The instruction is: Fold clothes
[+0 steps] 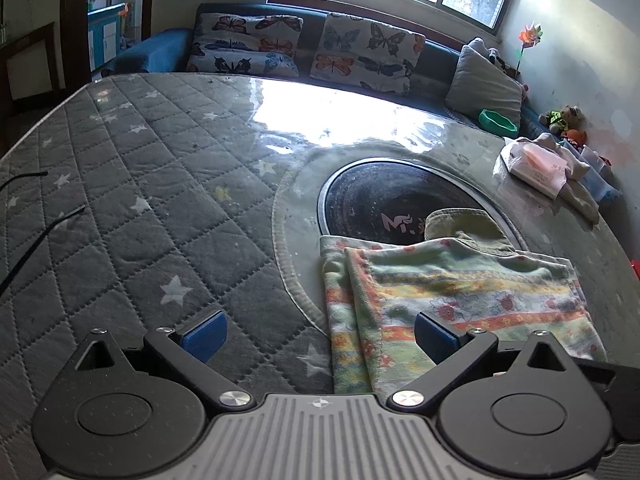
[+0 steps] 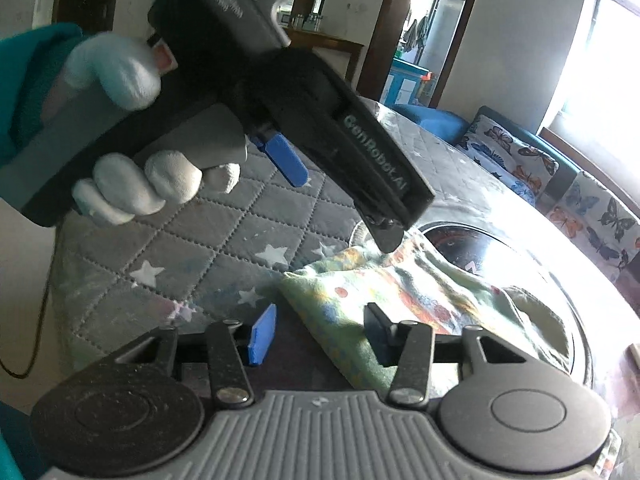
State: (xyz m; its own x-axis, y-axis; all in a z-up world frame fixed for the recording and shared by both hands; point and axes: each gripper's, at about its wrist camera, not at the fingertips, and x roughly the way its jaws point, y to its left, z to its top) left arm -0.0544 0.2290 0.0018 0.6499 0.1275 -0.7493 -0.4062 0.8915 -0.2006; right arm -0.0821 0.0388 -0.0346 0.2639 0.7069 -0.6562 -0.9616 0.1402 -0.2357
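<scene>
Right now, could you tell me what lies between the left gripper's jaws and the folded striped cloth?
In the left wrist view, the left gripper spans the striped cloth's left edge; only grey quilted table cover lies between its jaws and that edge.

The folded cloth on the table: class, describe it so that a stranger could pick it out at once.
Start at the big table under a grey star-quilted cover, then find the round black plate set into it. At the plate's near rim lies the folded cloth: pale green with orange and yellow stripes, unlike the plain olive garment behind it.
</scene>
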